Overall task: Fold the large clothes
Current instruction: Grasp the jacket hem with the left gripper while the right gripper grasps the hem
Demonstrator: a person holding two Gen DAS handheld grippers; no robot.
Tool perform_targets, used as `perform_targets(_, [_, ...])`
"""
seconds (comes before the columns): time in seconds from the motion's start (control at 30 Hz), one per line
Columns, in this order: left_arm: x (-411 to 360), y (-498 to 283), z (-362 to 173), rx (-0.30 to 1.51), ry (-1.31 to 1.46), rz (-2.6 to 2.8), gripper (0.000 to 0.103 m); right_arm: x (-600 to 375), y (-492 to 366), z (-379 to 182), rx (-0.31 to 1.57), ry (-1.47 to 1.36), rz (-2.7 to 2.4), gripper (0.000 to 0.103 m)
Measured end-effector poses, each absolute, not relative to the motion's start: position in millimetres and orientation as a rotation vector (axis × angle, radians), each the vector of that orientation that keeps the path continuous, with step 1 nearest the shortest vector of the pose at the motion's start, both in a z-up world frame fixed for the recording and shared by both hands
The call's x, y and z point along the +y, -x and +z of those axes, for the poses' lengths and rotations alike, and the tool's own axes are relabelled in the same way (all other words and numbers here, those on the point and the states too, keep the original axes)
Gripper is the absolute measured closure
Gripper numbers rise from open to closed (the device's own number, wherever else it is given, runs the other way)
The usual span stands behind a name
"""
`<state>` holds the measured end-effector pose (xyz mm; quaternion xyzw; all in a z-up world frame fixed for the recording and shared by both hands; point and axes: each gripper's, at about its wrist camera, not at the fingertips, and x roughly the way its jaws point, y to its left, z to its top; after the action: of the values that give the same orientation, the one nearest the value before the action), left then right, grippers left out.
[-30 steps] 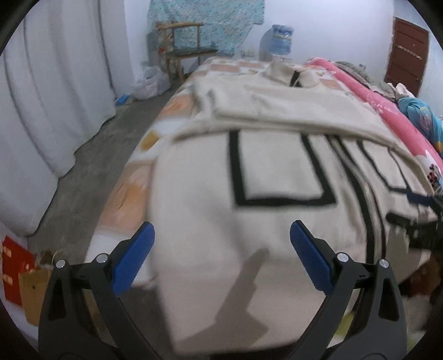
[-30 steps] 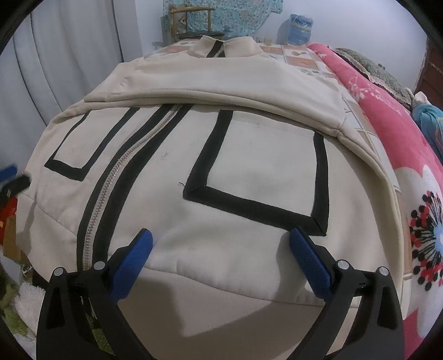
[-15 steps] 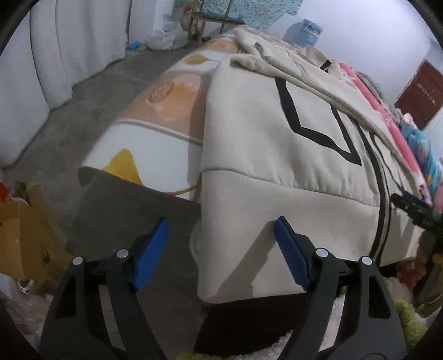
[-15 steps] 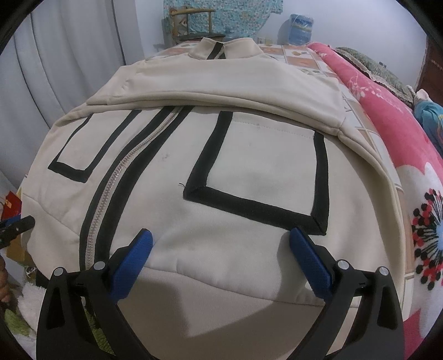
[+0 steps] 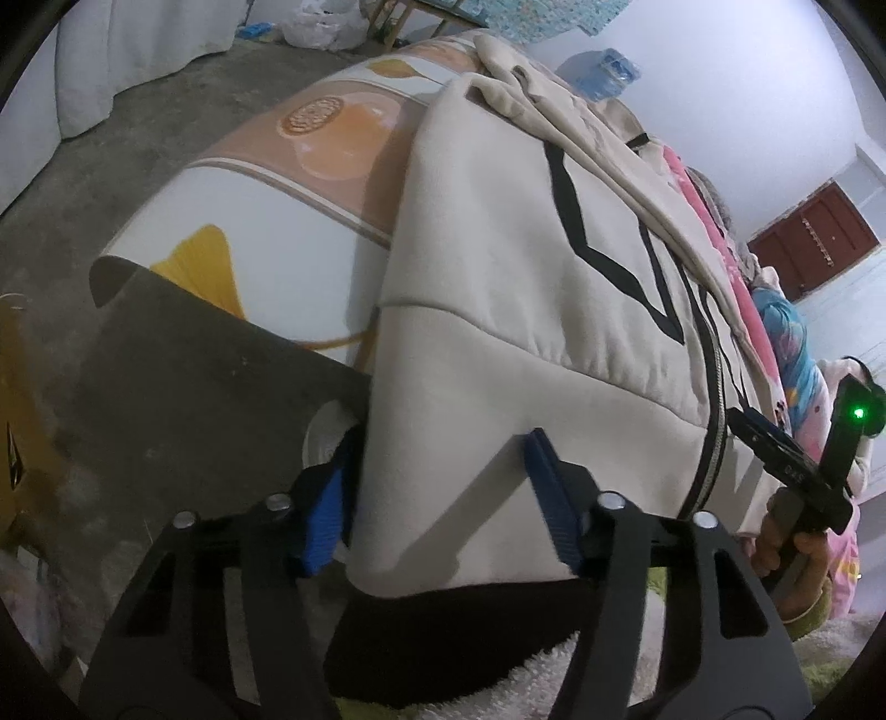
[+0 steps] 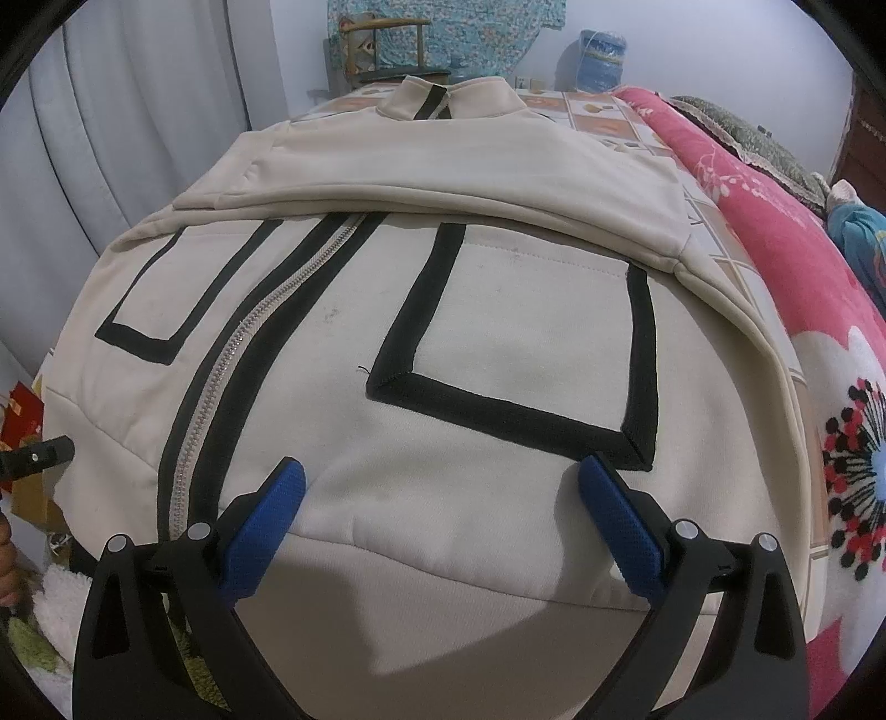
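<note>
While the cream zip jacket (image 6: pixel 498 343) lies front-up across the bed (image 5: pixel 266 232), hem hanging over the near edge and collar at 12 o'clock in the right wrist view, both tongs sit at the hem end. Left gripper (image 5: pixel 443 498): jaws spread, straddling the jacket's bottom left corner; the left blue pad (image 5: pixel 326 520) is outside the fabric edge, the other pad lies on the hem band; not pinching anything that I can see. Right gripper (image 6: pixel 443 520): jaws wide apart, blue pads (image 6: pixel 626 531) on or just over the hem band below the right black-outlined pocket (image 6: pixel 531 343); contact vs hover can't be told, no cloth between the pads. Zipper (image 6: pixel 232 387) with black trim runs from 7 to 12 o'clock in the right view, second pocket outline at 10 o'clock. Sleeves are folded across the chest above the pockets. From the left view the right gripper's body shows at 3 o'clock with a green LED (image 5: pixel 858 412) lit, hand (image 5: pixel 786 554) wrapped round its handle. Pink floral blanket (image 6: pixel 803 310) lies along the jacket's right side, 2 to 4 o'clock. Blue water jug (image 6: pixel 601 61) stands at 1 o'clock against the far wall, wooden chair (image 6: pixel 382 50) at 11 o'clock, white curtain (image 6: pixel 138 138) at 10 o'clock. Bare concrete floor (image 5: pixel 111 166) is left of the bed.
</note>
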<state>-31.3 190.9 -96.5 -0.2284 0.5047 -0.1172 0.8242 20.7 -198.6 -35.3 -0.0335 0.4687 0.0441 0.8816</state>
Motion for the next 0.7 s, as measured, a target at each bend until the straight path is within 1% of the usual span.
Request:
perform_targets(0.03, [189.5,31.6,-95.6,1.073,0.479,-0.247,0.051,-198.5,-20.6,-35.5,0.976,0.072,0.091,0.007])
perform_targets(0.07, [188.0,32.4,-94.2,1.074,0.467,-0.245,0.057,-198.4,-20.6,-35.4,0.975,0.073,0.090,0.007])
perform_targets(0.1, [184.7,33.6,-91.2,1.074,0.437,-0.238,0.060,-198.7,-20.6,-35.4,0.976,0.073,0.090,0.007])
perform_targets(0.13, [179.5,34.4,-87.6,1.074,0.396,-0.226,0.061,-198.5,-20.4,-35.3,0.974,0.073,0.089,0.007])
perform_targets(0.2, [166.9,34.9,-79.4,1.068,0.296,-0.206,0.068,-198.4,-20.2,-35.2,0.973,0.073,0.089,0.007])
perform_targets(0.33, [139.3,38.4,-67.5,1.061,0.075,-0.146,0.072,-199.7,-19.5,-34.6,0.971,0.053,0.093,0.007])
perform_targets(0.53, [114.3,39.8,-63.0,1.048,-0.111,-0.084,0.075,-219.3,-4.7,-22.8,0.965,-0.033,0.094,0.017])
perform_targets(0.57, [111.2,39.4,-62.3,1.043,-0.132,-0.079,0.075,-222.1,-1.0,-21.4,0.967,-0.027,0.082,0.019])
perform_targets(0.63, [111.8,40.7,-61.0,1.037,-0.162,-0.076,0.075,-232.3,10.2,-18.0,0.979,-0.022,0.054,0.019])
perform_targets(0.7, [114.3,43.2,-60.7,1.037,-0.170,-0.077,0.075,-243.4,22.1,-14.8,0.987,-0.042,0.047,0.023])
